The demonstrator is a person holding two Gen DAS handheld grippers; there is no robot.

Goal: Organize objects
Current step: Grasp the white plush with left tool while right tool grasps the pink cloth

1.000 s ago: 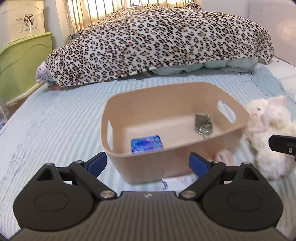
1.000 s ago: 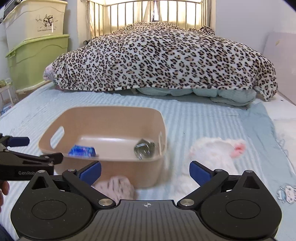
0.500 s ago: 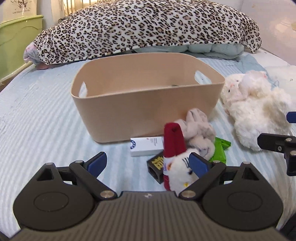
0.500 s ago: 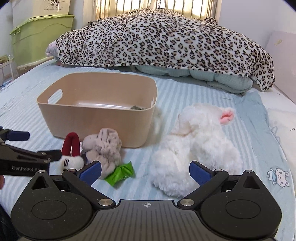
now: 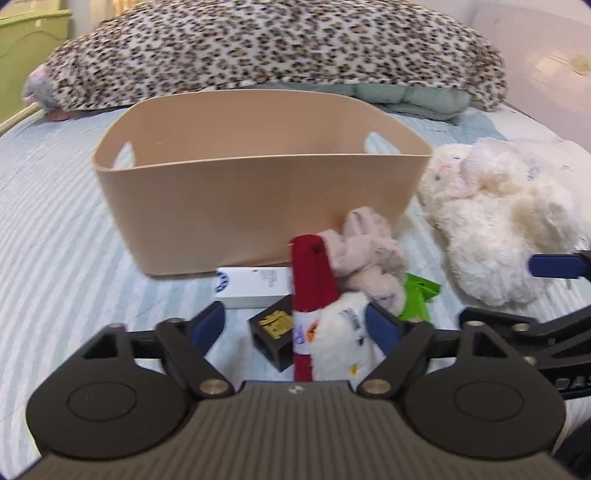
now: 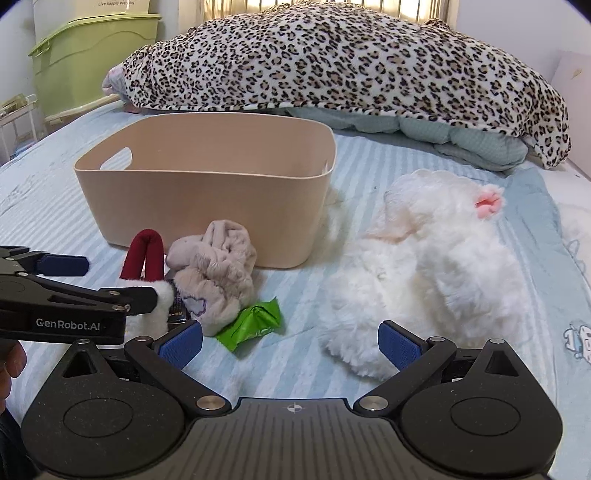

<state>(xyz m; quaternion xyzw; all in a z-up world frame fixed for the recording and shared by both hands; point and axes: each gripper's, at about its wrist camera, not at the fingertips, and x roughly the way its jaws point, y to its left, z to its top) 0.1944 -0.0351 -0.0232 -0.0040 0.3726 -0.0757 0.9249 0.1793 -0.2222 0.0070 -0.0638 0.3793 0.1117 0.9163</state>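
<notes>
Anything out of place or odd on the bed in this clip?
A loose pile sits outside the beige bin, at its front: small white plush toy, crumpled cloth, green packet, white box, black box. Nothing looks damaged.

Striped blue bedsheet (image 6: 369, 155); leopard blanket (image 6: 351, 62) heaped behind; green bins (image 6: 92, 55) left; backlit window bars (image 6: 413, 7).
</notes>
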